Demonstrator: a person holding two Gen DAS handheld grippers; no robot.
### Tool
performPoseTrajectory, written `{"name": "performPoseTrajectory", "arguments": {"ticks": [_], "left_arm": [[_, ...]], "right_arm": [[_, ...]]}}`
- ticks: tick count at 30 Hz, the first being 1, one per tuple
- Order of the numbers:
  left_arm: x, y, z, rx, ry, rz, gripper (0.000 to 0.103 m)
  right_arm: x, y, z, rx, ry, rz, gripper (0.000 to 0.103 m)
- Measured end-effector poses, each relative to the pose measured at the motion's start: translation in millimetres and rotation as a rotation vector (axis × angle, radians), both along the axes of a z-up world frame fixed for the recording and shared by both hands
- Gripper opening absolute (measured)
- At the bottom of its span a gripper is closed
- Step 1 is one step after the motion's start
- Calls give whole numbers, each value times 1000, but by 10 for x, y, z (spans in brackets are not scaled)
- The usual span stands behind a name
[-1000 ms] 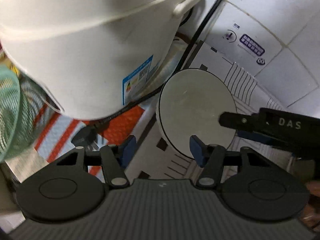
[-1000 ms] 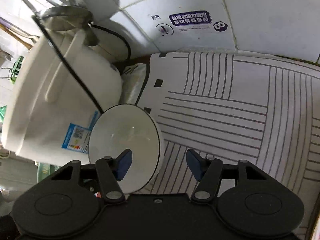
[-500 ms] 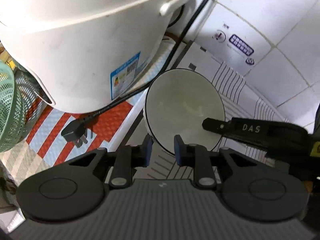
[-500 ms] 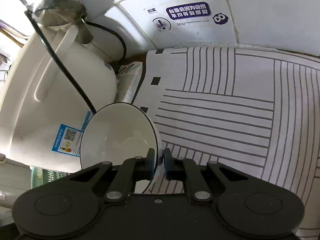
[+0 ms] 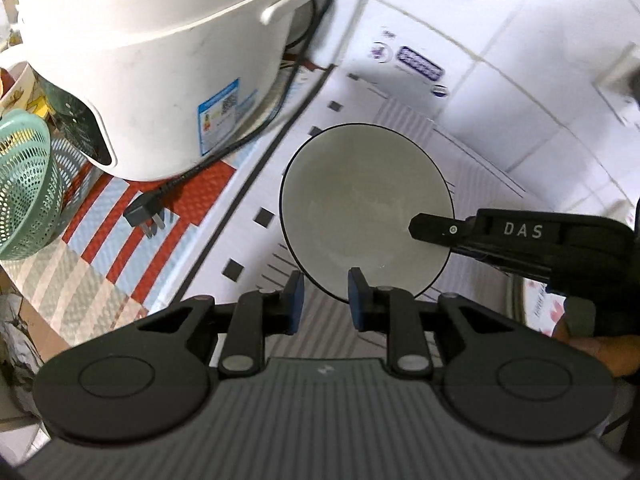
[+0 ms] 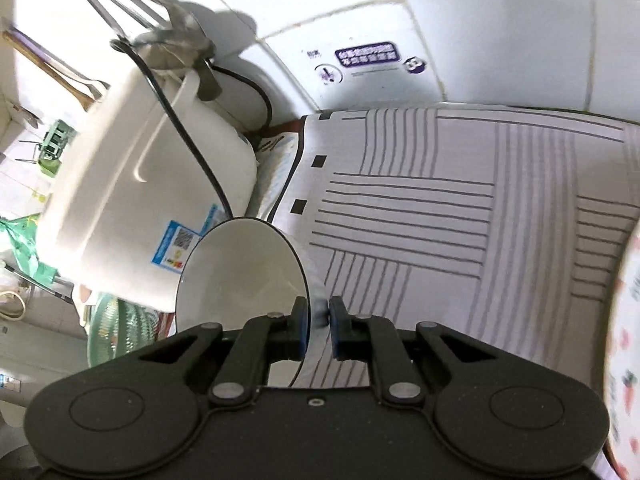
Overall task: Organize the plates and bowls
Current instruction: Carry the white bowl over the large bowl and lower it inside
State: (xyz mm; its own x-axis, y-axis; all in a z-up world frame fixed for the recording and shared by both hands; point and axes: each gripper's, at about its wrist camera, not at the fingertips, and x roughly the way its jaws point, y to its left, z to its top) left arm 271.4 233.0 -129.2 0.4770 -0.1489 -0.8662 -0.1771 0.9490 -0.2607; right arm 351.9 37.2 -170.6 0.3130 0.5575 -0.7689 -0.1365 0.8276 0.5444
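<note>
**Q:** Surroundings of the bowl [image 5: 366, 208], please.

**A:** Taking the bowl as reference: the white rice cooker [image 5: 160, 60] stands close on its left, with a black power cord [image 5: 256, 132] running between them and ending in a loose plug [image 5: 146, 214] on the red-striped mat [image 5: 120, 240]. A green mesh basket [image 5: 24, 192] sits farther left, beyond the cooker. Under the bowl lies the line-patterned white mat [image 6: 420, 208]. Behind it is the tiled wall [image 6: 500, 32] with a purple sticker [image 6: 368, 56].

**Q:** What is hard to read?

**A:** To the bowl's right, a patterned plate rim [image 6: 624, 340] is cut off by the frame edge and blurred. The sticker text is illegible. The bowl's underside is hidden, so I cannot tell whether it rests on the mat or clears it.

**Q:** Pose and grip?

**A:** Both of my tools point steeply downward. My left gripper [image 5: 323, 300] is clenched on the bowl's near rim. My right gripper [image 6: 318, 320] is clamped on the rim at the bowl's right side, one finger inside the wall, one outside. A hand [image 5: 592, 344] shows behind the right tool.
</note>
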Motion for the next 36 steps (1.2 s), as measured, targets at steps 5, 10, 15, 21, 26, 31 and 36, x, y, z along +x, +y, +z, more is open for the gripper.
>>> {"name": "performPoseTrajectory", "arguments": {"ticks": [5, 10, 15, 21, 26, 31, 36], "left_arm": [[-210, -285, 245, 57, -13, -58, 22], [-411, -549, 436, 133, -21, -128, 22], [-631, -792, 567, 145, -27, -188, 22], [-904, -1135, 704, 115, -37, -266, 22], [-1097, -1421, 714, 110, -40, -326, 22], [-1244, -1675, 607, 145, -22, -374, 22], [-1306, -1800, 431, 139, 10, -405, 22]], "right_arm": [[-264, -231, 215, 2, -13, -14, 16], [-554, -444, 399, 10, -28, -46, 17], [-876, -714, 561, 15, -47, -83, 18], [-1264, -1101, 720, 11, -80, -116, 19], [-1560, -1418, 795, -3, -131, -136, 19], [-1787, -1720, 631, 48, -89, -214, 20], [-1965, -1829, 465, 44, -83, -243, 20]]}}
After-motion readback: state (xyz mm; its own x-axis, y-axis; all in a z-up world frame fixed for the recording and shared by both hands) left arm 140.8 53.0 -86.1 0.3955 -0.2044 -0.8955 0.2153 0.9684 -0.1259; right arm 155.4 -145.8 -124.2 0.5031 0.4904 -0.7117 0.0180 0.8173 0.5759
